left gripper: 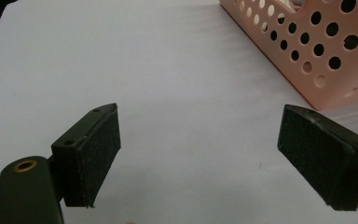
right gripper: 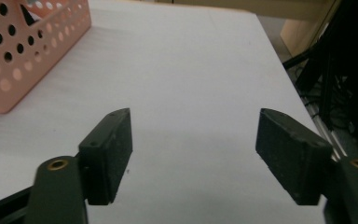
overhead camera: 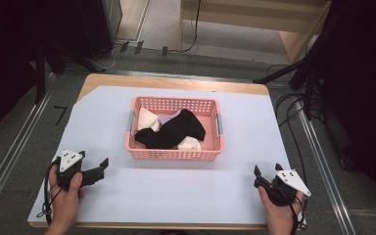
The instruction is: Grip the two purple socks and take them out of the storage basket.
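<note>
High view: pink basket (overhead camera: 174,147) at table centre holds black and white socks (overhead camera: 176,129). Gripper views crop it to a corner; left gripper (left gripper: 198,156) and right gripper (right gripper: 193,156) gape empty.

The high view looks forward and down from above the near edge of the table (overhead camera: 127,196), far enough back to take in the whole white top, the floor beyond and both hands at the near corners. The left gripper view rides low on the left gripper (left gripper: 200,154), close over the tabletop, facing far and rightward so the near left corner of the pink basket (left gripper: 317,51) enters at its upper right. The right gripper view sits equally low on the right gripper (right gripper: 193,154), facing far, with the basket's near right corner at its upper left. All three views share the basket and the white surface around it
</note>
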`<state>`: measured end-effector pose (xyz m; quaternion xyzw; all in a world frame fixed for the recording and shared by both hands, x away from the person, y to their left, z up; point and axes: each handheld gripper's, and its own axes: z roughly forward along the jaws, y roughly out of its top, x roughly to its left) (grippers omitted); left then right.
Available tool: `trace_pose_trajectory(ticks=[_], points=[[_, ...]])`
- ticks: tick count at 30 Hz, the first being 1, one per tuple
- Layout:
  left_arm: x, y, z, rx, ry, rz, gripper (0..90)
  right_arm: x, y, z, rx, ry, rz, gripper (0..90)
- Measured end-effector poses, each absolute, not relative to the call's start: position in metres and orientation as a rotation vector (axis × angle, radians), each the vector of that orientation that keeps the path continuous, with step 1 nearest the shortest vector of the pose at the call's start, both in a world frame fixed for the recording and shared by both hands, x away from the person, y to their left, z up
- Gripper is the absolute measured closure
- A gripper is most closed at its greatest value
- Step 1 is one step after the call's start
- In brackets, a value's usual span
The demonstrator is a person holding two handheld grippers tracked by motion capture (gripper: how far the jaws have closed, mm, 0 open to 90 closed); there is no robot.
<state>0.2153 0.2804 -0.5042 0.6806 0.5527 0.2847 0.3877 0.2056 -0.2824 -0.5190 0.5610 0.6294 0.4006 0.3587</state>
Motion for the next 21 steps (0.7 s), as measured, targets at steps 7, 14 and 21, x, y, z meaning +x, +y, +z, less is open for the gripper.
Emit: trace_pose_trajectory(ticks=[7, 14, 21], points=[[0.216, 0.28, -0.504, 1.746, 1.402, 0.722, 14.4, 0.209, -0.256, -0.496, 1.379, 1.669, 1.152, 37.3], [0.217, 0.28, -0.505, 1.742, 1.413, 0.708, 14.4, 0.223, -0.23, -0.471, 1.346, 1.745, 1.182, 40.5], [0.216, 0.279, -0.505, 1.753, 1.409, 0.718, 14.4, 0.237, -0.196, -0.441, 1.272, 1.795, 1.245, 44.5]])
